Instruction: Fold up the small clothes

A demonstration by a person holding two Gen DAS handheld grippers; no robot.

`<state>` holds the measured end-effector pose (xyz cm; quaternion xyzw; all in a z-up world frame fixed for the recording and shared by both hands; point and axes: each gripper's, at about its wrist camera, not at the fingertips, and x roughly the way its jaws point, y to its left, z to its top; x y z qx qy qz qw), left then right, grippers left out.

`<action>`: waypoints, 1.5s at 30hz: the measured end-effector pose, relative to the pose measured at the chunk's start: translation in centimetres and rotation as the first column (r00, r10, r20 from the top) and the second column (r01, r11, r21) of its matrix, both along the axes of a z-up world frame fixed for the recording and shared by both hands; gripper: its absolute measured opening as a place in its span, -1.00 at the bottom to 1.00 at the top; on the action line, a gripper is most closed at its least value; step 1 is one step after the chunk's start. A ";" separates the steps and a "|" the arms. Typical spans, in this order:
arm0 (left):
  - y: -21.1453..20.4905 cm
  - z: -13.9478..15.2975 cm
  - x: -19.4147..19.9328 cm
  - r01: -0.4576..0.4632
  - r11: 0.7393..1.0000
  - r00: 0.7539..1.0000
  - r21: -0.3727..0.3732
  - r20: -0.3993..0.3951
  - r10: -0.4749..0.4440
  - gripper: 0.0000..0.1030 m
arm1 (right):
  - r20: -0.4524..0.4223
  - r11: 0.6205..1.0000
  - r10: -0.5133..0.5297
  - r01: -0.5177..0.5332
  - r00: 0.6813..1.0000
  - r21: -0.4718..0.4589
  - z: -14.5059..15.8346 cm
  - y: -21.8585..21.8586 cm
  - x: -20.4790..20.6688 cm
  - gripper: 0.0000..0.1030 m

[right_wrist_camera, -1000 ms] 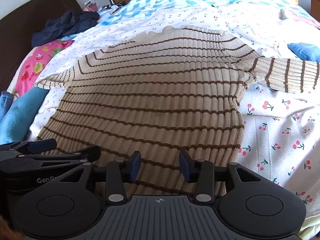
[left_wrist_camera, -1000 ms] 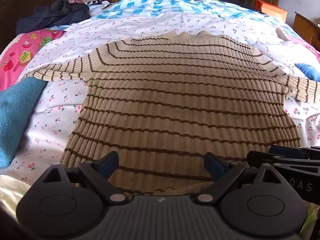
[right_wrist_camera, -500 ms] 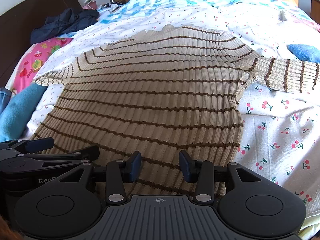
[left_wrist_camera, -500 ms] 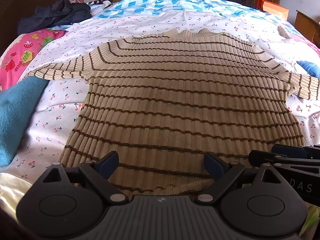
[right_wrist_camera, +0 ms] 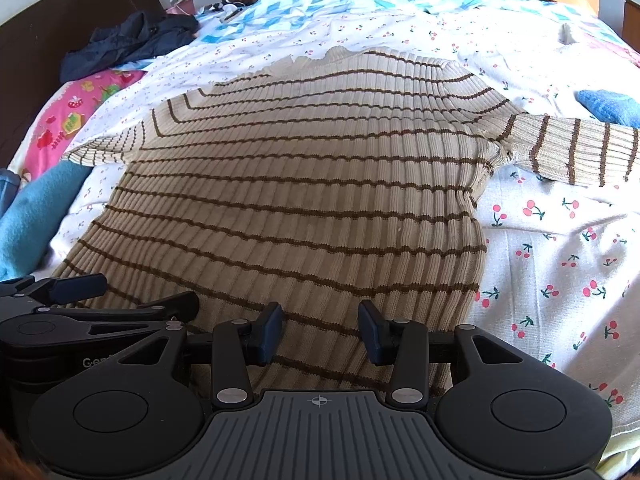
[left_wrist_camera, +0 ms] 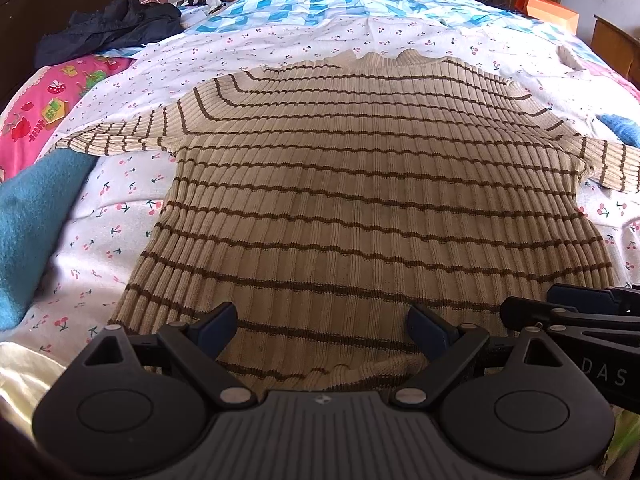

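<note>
A beige ribbed sweater [left_wrist_camera: 360, 200] with thin brown stripes lies flat on the bed, collar far, hem near, both sleeves spread sideways. In the left wrist view my left gripper [left_wrist_camera: 323, 332] hangs open over the left part of the hem, its blue pads wide apart. In the right wrist view my right gripper [right_wrist_camera: 320, 332] is open over the right part of the hem of the sweater [right_wrist_camera: 300, 200], with fabric below the gap and not pinched. Each gripper shows in the other's view: the right gripper [left_wrist_camera: 568, 312] at the right edge, the left gripper [right_wrist_camera: 80, 292] at the left edge.
The bed carries a white cherry-print sheet [right_wrist_camera: 560, 260]. A blue towel [left_wrist_camera: 28, 224] and a pink pillow [left_wrist_camera: 40, 112] lie left of the sweater, a dark jacket [left_wrist_camera: 108, 28] at the far left. A blue cloth [right_wrist_camera: 608, 106] sits by the right sleeve. An orange box [left_wrist_camera: 548, 12] stands beyond.
</note>
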<state>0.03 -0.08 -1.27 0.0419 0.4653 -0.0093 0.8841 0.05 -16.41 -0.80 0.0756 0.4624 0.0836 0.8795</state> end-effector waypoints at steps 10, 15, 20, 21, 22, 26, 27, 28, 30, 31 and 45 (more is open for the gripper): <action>-0.1 -0.6 0.1 0.000 1.000 1.000 0.000 -0.013 0.000 0.87 | -0.001 1.000 0.007 -0.007 1.000 -0.015 -0.3 0.1 0.1 -0.19; 0.0 -0.9 0.2 -0.002 1.000 1.000 -0.008 -0.024 0.002 0.87 | 0.000 1.000 0.011 -0.011 1.000 -0.020 -0.4 0.2 0.1 -0.19; 0.0 -1.1 0.1 -0.003 1.000 1.000 -0.007 -0.025 0.003 0.87 | 0.001 1.000 0.012 -0.012 1.000 -0.022 -0.4 0.2 0.1 -0.18; 0.0 -1.1 0.1 -0.003 1.000 1.000 -0.005 -0.025 0.003 0.87 | 0.001 1.000 0.013 -0.013 1.000 -0.022 -0.4 0.2 0.2 -0.18; -0.1 -1.2 0.1 -0.002 1.000 1.000 -0.003 -0.026 0.002 0.87 | 0.002 1.000 0.014 -0.014 1.000 -0.023 -0.4 0.2 0.2 -0.18; -0.2 -1.4 0.0 0.004 1.000 0.999 0.007 -0.034 -0.003 0.88 | 0.005 1.000 0.017 -0.017 1.000 -0.026 -0.4 0.2 0.1 -0.18; -0.2 -1.5 0.1 0.004 1.000 0.999 0.008 -0.037 -0.003 0.88 | 0.005 1.000 0.017 -0.017 1.000 -0.027 -0.4 0.3 0.1 -0.18; -0.2 -1.6 0.1 0.004 1.000 0.999 0.009 -0.040 -0.003 0.89 | 0.005 0.999 0.017 -0.017 1.000 -0.027 -0.4 0.2 0.1 -0.18; -0.4 -1.8 0.0 0.002 1.000 0.999 0.015 -0.049 -0.002 0.89 | 0.006 0.999 0.018 -0.018 1.000 -0.027 -0.4 0.3 0.1 -0.17; -0.4 -1.9 0.1 0.002 1.000 0.999 0.017 -0.054 -0.001 0.90 | 0.006 0.999 0.018 -0.018 1.000 -0.028 -0.5 0.3 0.1 -0.17; 0.3 -2.8 0.7 -0.016 0.999 0.992 -0.034 -0.129 0.012 1.00 | 0.006 0.999 0.019 -0.019 1.000 -0.026 -0.5 0.3 0.1 -0.15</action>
